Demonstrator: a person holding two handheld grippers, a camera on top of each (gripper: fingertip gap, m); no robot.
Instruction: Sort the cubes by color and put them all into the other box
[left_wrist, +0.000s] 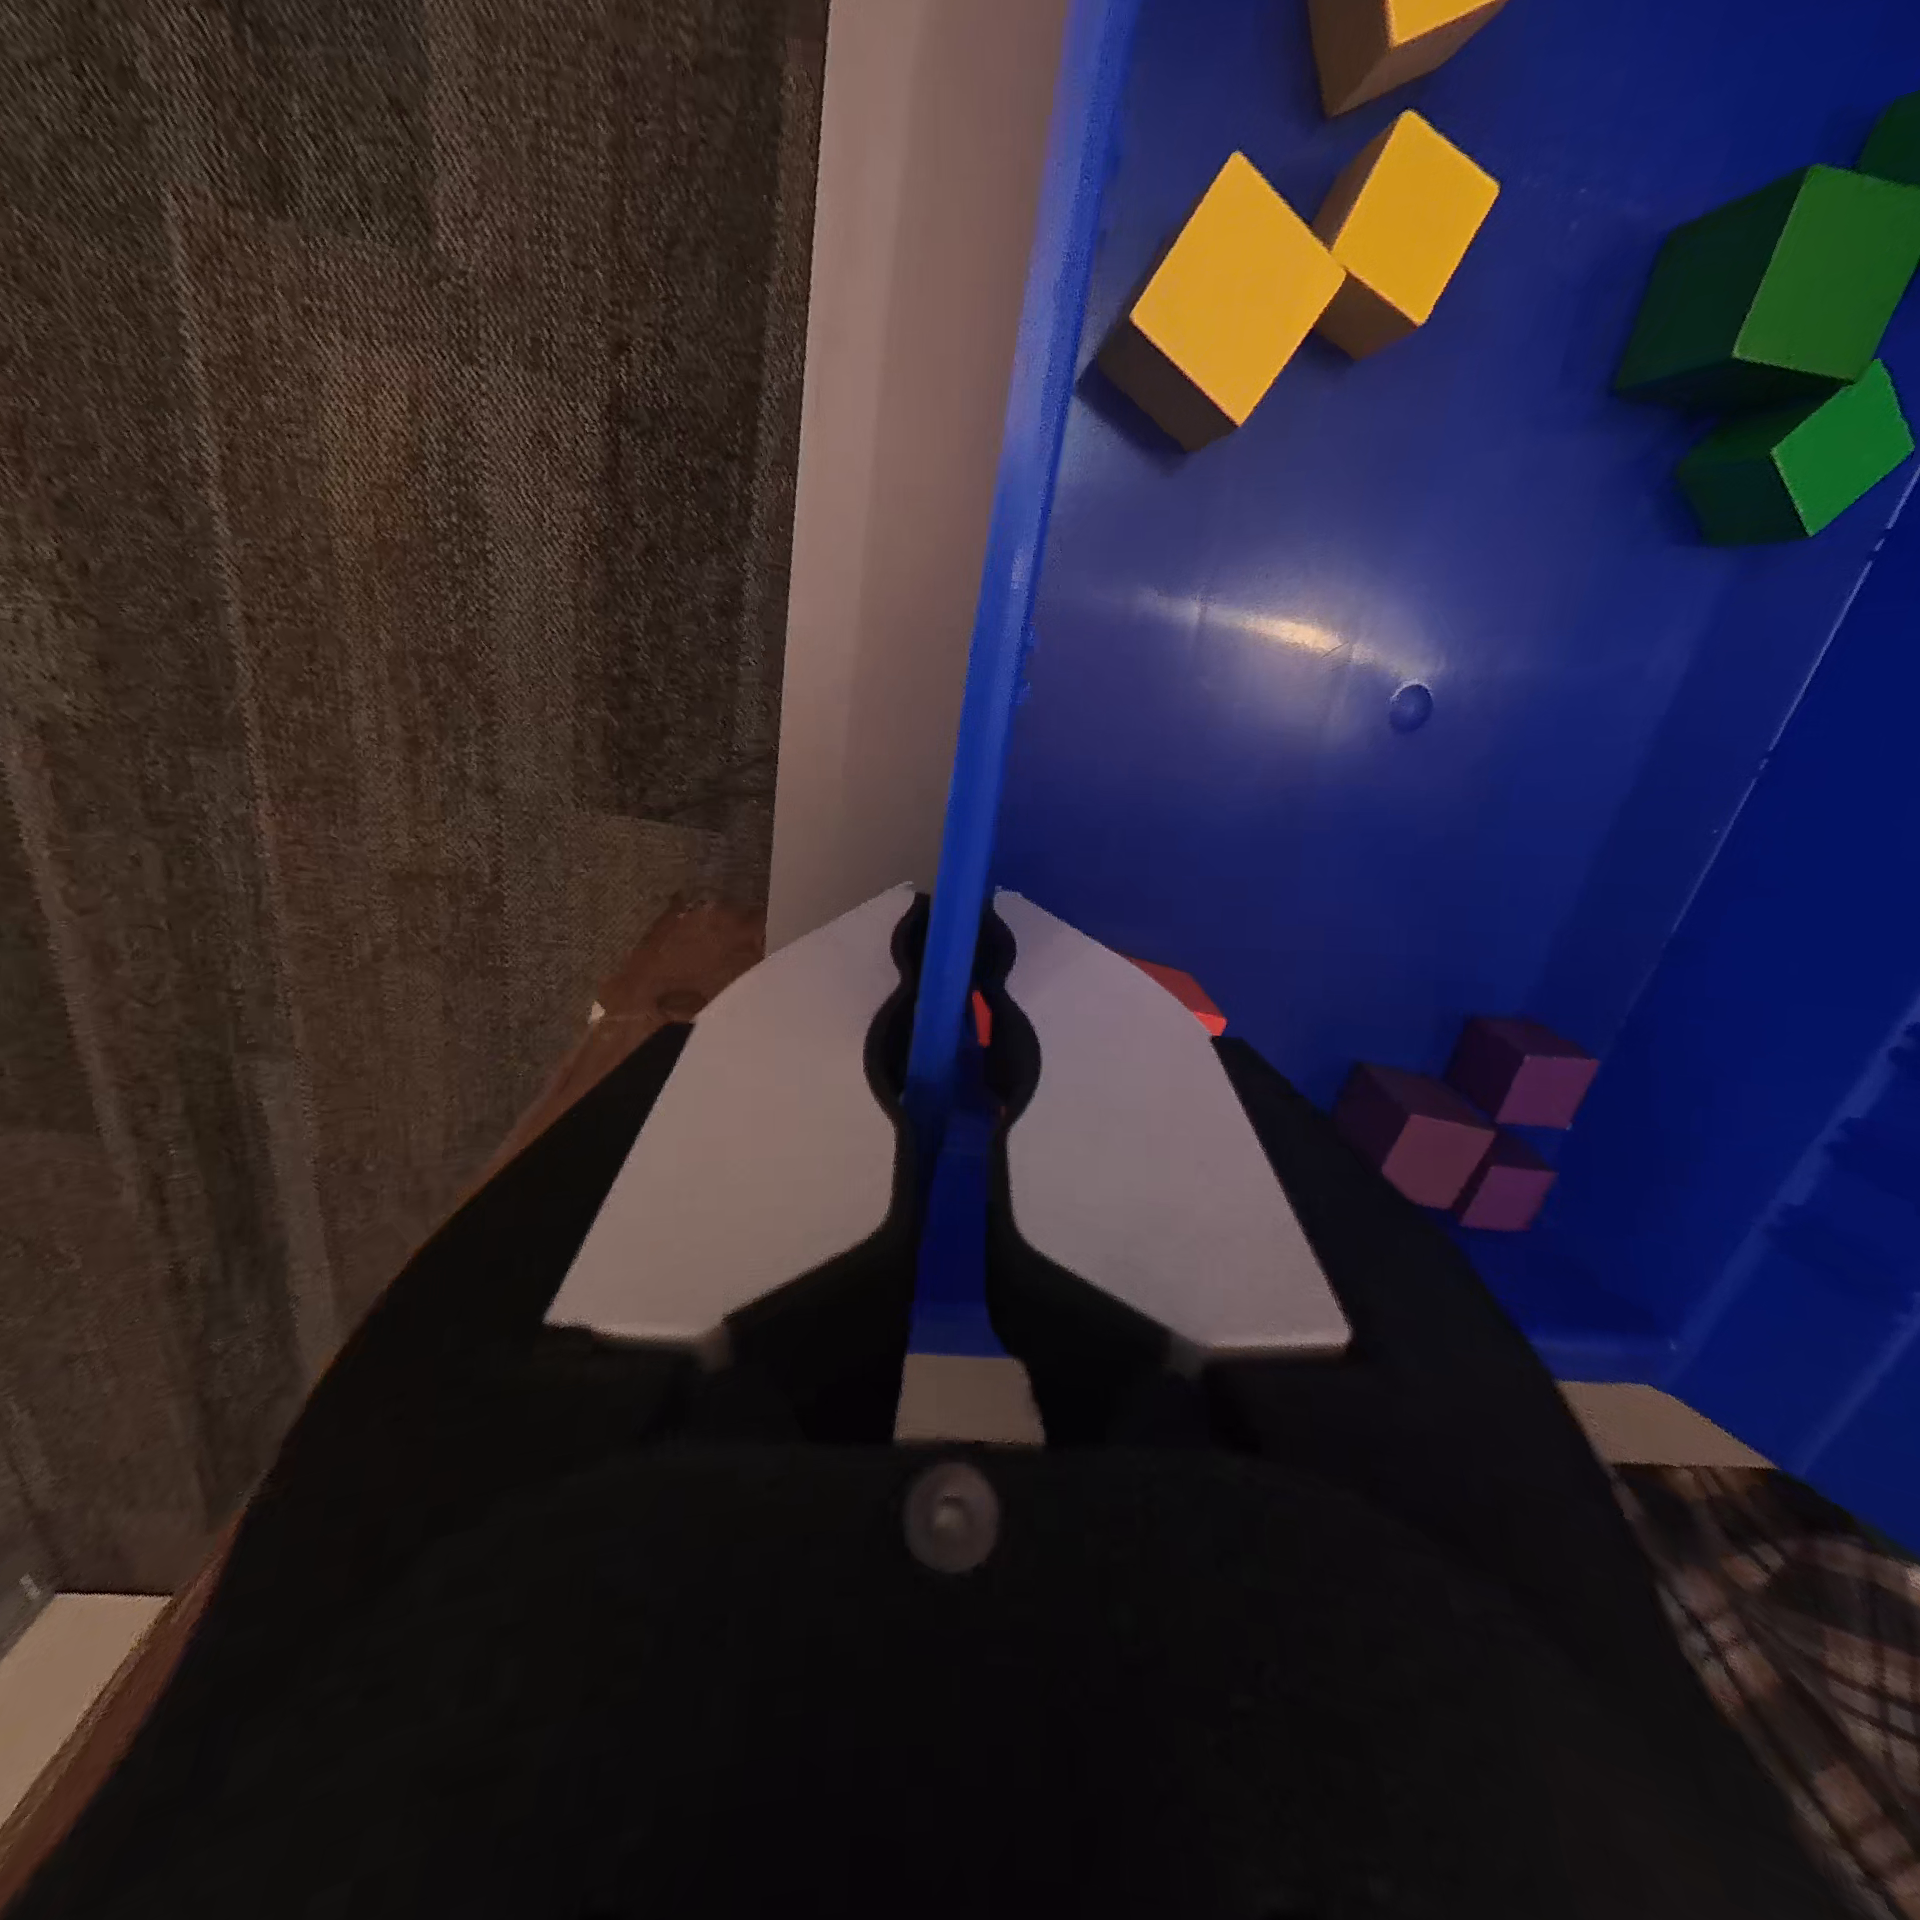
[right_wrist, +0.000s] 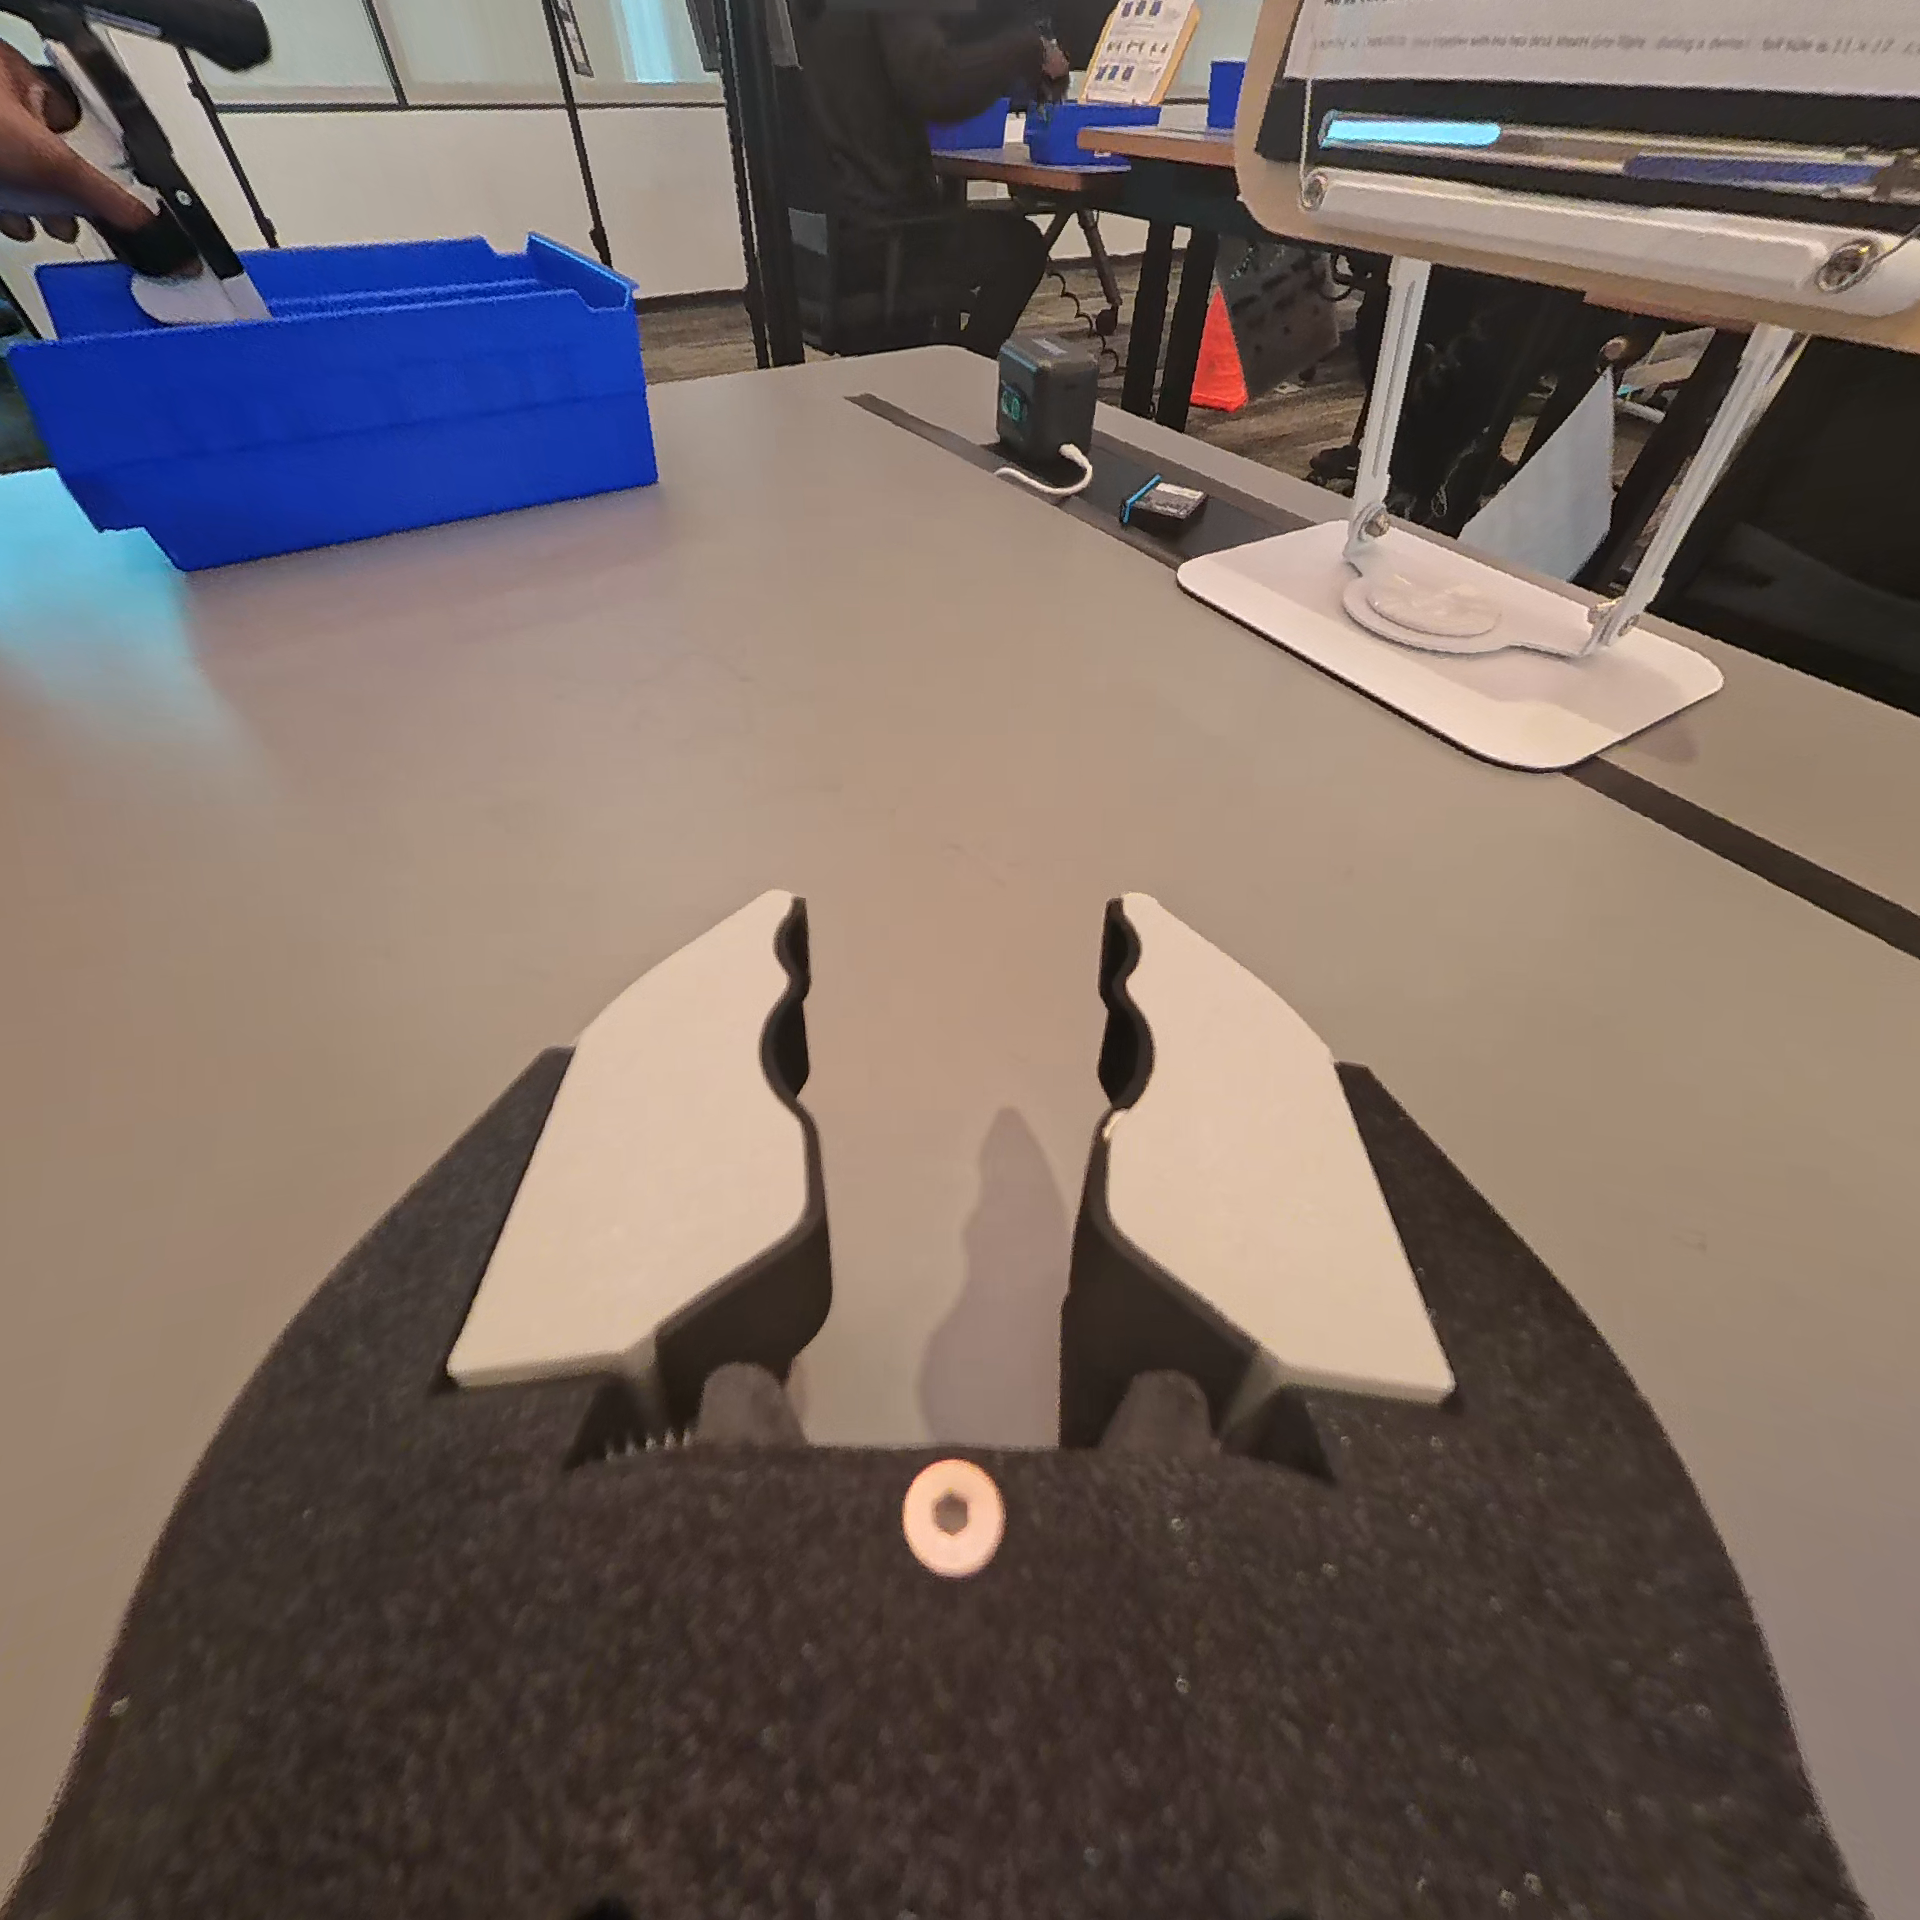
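Left claw (left_wrist: 951, 997) clamped on wall of blue box (left_wrist: 1351, 831), likely steadying it. Inside: yellow cubes (left_wrist: 1236, 291), green cubes (left_wrist: 1829, 281), purple cubes (left_wrist: 1455, 1132) grouped by color; red cube (left_wrist: 1184, 997) mostly hidden. Right claw (right_wrist: 954, 1003) open, empty, over bench (right_wrist: 727, 727).

Open office or lab workroom: grey tables (right_wrist: 935, 675), a document stand (right_wrist: 1455, 644), seated person (right_wrist: 914, 156) at another desk.

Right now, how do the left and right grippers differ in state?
The left gripper is shut on the blue box wall, one finger inside, one outside; the right gripper is open and empty. The left is at the box; the right hovers over bare table, apart from it. Both have pale fingers.
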